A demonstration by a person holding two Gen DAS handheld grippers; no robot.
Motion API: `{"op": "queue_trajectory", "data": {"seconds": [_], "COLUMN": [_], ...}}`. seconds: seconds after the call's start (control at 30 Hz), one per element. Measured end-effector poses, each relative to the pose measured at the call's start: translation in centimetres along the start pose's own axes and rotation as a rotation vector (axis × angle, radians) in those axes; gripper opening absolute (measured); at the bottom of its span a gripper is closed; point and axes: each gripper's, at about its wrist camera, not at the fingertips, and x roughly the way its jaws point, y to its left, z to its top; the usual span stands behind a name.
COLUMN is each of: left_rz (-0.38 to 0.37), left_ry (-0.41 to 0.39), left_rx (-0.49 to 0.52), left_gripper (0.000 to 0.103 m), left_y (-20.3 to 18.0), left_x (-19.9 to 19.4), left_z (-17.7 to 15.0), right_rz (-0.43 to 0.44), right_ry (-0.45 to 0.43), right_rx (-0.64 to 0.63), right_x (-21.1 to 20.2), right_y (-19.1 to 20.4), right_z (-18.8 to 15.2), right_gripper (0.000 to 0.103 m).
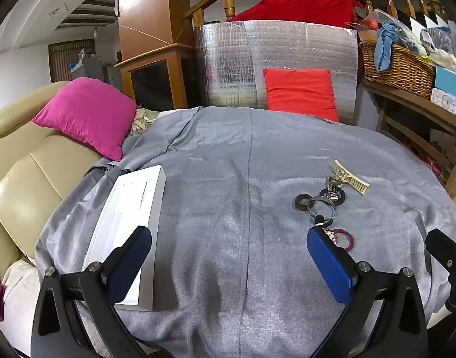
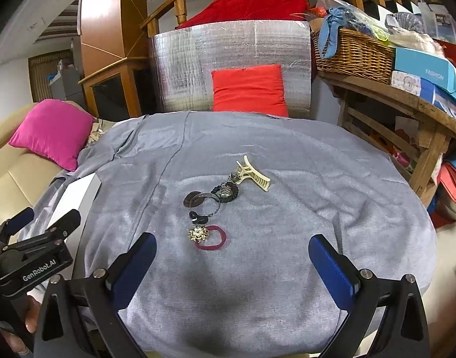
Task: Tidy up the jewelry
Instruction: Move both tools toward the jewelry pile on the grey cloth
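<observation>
A small heap of jewelry lies on the grey cloth (image 2: 287, 208): a cream hair claw (image 2: 253, 174) (image 1: 351, 176), a black scrunchie with a charm (image 2: 228, 192) (image 1: 333, 192), a metal bangle (image 2: 208, 201) (image 1: 322, 205), a gold brooch (image 2: 199, 234) and a dark red hair tie (image 2: 214, 237) (image 1: 345, 238). A white box (image 1: 129, 226) (image 2: 74, 197) lies at the left. My left gripper (image 1: 229, 256) is open over bare cloth between box and jewelry. My right gripper (image 2: 232, 261) is open just short of the hair tie.
A pink cushion (image 1: 88, 116) rests on a beige sofa (image 1: 25, 179) at the left. A red cushion (image 1: 301, 92) leans on a silver foil panel (image 1: 228, 62) behind the table. At the right, a wooden shelf (image 2: 406, 110) carries a wicker basket (image 2: 353, 52) and boxes.
</observation>
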Motion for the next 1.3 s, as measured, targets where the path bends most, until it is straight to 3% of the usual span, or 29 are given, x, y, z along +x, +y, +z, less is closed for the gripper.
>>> {"op": "queue_trajectory", "data": {"seconds": [0.93,1.07,1.3], "left_rz": [-0.014,-0.032,-0.142], "left_ry": [0.008,0.031,0.115], "left_rx": [0.02,0.017,-0.013], "left_gripper": [0.103,0.103,0.103], "left_y": [-1.2,-1.3,-1.2], "left_x": [0.7,1.2,3.8], "left_z": [-0.4,-0.3,1.7], "right_rz": [0.016,0.014,0.014], "right_ry": [0.012,0.013,0.017], "right_rx": [0.018,0.031,0.064], "right_x": [1.3,1.8,3.9], "right_y": [-0.5,-1.1,-3.5], "right_z": [0.2,0.6,3.1], "right_gripper": [0.103,0.103,0.103]}}
